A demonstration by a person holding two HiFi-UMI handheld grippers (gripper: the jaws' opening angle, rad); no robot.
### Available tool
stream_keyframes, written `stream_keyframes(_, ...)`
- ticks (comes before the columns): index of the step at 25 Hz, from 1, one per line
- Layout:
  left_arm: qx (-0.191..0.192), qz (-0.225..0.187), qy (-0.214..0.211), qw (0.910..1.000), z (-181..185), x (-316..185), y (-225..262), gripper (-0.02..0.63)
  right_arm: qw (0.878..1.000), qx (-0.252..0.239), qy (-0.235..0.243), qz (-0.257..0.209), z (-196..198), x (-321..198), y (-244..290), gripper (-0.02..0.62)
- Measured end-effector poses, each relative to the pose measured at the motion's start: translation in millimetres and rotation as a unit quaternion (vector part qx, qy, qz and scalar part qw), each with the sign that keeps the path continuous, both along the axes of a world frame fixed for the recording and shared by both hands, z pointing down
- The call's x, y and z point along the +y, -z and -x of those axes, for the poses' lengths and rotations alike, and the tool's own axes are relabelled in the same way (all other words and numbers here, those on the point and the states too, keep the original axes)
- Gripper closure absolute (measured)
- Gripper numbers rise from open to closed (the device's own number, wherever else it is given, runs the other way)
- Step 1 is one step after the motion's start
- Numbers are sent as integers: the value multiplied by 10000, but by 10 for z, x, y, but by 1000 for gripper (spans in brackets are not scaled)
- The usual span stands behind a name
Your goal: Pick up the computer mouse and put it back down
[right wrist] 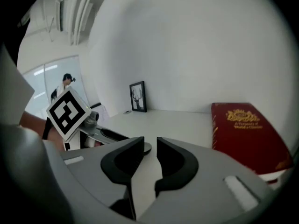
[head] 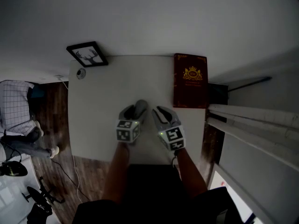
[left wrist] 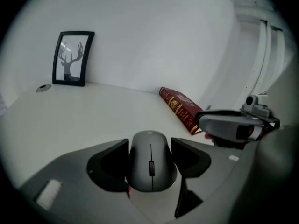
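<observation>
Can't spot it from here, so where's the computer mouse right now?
In the left gripper view, the computer mouse is clamped between the jaws of the left gripper over the white table, with the red book beyond it to the right.

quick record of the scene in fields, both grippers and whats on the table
surface: white table
mouse: grey, between the left gripper's jaws
left gripper: closed on the mouse, pads on both its sides
right gripper: jaws slightly apart, nothing between them
book: red, flat at the table's right edge
framed picture: deer, upright at the far left corner
</observation>
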State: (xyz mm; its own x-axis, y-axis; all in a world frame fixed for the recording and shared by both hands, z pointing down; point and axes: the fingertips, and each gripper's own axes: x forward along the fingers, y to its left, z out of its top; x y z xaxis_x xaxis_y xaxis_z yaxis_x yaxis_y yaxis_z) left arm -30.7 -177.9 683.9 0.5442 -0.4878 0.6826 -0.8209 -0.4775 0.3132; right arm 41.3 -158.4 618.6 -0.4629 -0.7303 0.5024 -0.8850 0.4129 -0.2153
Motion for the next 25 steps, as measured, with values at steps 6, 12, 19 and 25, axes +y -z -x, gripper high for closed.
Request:
stream_keyframes(6, 160, -239, -14, 9996, 5, 23, 116, 318, 9608, -2342, -771, 1264, 141, -136, -256, 457)
stream_keyframes(12, 413, -398, -141, 9983, 15, 95, 74, 319, 8990, -3388, -1331, 2434, 269, -107, -595, 456)
stream_keyframes(19, 689, -1158, -254, 9906, 79, 44, 441, 564, 8362, -4398, -1555, 2885, 349, -131, -608, 377)
stream_keyframes(25, 416, -1357, -587, 9881, -1, 49, 400, 606, 8551, -3932, -1562, 2997, 390, -76, -793, 538)
